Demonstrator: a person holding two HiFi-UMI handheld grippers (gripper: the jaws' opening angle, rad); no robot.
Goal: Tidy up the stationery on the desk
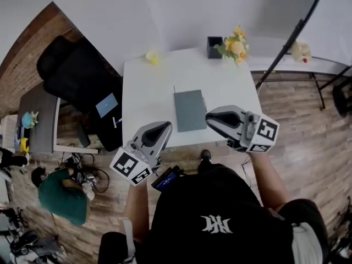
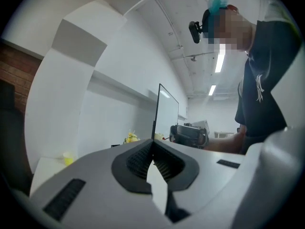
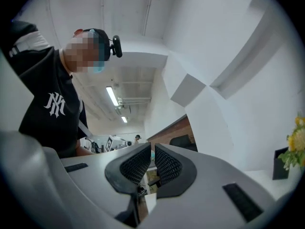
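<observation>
A white desk (image 1: 148, 92) lies far below in the head view. On it rest a grey notebook (image 1: 190, 110), a black pen holder (image 1: 214, 47), a bunch of yellow flowers (image 1: 235, 45) and a small yellow object (image 1: 152, 58). Both grippers are held high above the desk's near edge, close to the head camera, with their tips turned toward each other. My left gripper (image 1: 165, 126) (image 2: 152, 144) is shut with nothing in it. My right gripper (image 1: 210, 120) (image 3: 152, 149) is shut too, its pads almost touching and nothing between them. The left gripper view shows the right gripper (image 2: 189, 135) opposite.
A black office chair (image 1: 77, 76) stands left of the desk, beside a grey side table (image 1: 41, 120). A person in green (image 1: 63, 194) crouches on the wooden floor among cables. A black stand pole (image 1: 286, 48) slants across the desk's right corner.
</observation>
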